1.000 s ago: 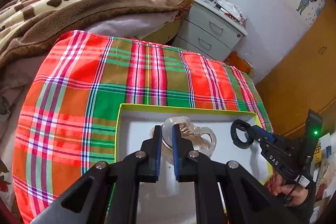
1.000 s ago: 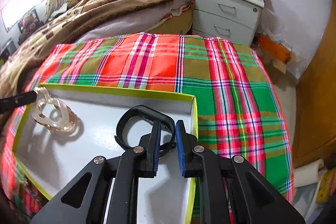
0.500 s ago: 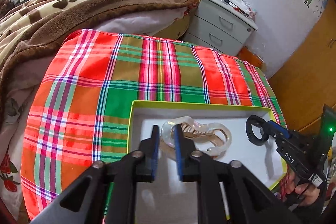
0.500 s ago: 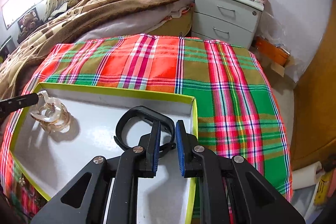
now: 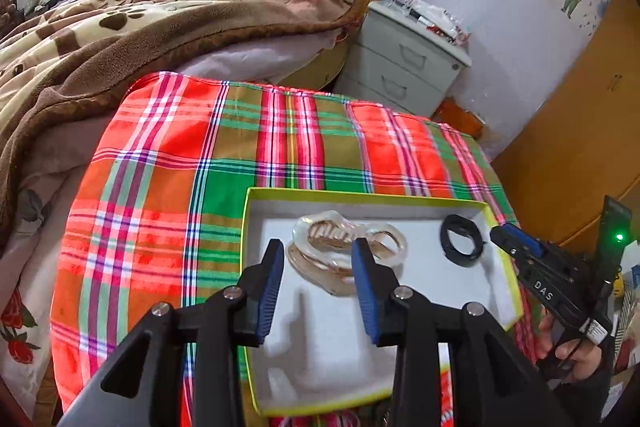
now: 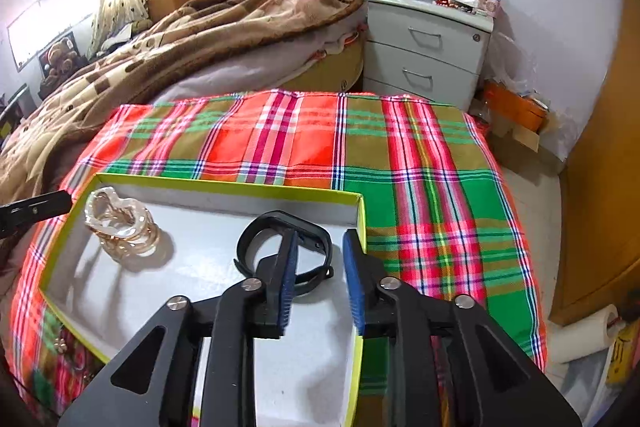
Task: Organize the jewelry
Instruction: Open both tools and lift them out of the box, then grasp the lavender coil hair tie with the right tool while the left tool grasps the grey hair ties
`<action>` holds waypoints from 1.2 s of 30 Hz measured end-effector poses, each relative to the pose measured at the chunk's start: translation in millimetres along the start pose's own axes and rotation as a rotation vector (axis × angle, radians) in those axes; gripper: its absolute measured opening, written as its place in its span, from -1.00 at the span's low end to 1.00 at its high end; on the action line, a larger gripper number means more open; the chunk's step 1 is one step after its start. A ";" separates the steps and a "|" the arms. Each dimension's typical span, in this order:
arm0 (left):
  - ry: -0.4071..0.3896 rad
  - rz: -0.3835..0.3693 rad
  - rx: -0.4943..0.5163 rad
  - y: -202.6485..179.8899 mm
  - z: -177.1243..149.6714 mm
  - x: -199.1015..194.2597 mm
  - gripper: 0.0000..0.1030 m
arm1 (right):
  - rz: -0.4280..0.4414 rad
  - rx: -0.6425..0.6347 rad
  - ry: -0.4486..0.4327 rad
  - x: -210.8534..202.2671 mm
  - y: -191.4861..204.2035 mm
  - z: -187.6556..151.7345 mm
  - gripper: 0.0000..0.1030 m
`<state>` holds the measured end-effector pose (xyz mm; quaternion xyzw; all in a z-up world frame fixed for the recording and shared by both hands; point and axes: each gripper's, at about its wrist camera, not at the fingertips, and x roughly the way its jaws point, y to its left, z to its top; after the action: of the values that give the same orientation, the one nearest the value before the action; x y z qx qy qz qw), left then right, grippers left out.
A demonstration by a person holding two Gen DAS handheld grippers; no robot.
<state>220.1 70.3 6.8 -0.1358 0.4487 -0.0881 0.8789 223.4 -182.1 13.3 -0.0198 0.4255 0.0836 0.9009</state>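
Both drops look done: left gripper (image 5: 318,263) opening over the clear bangles (image 5: 344,251), right gripper (image 6: 320,267) opening, black wristband (image 6: 280,227) at 11 o'clock of it. Lift straight up, don't snag.

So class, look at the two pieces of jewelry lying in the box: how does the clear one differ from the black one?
The clear bracelet set is see-through with gold tints; the black band is opaque and dark. The clear set is a wavy tangle of several stacked loops; the black band is a single plain ring. The clear set lies toward the left side of the box; the black band sits near its right wall. Both rest on the white floor, released, with neither gripper touching them.
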 end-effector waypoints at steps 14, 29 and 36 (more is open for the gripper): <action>0.002 -0.004 0.011 3.1 -60.8 -53.1 -0.14 | 0.024 0.064 -0.100 -71.7 -9.5 -33.9 -0.36; 0.073 -0.009 -0.099 27.4 -121.8 -55.3 -0.12 | -0.008 0.108 0.012 -90.7 -41.4 -115.2 -0.02; 0.097 -0.011 -0.124 29.8 -127.5 -52.2 -0.12 | 0.035 0.056 0.083 -76.8 -34.3 -132.2 -0.02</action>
<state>87.1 92.6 -34.2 -0.1879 0.4945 -0.0717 0.8456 80.3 -240.2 -12.9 0.0093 0.4648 0.0865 0.8812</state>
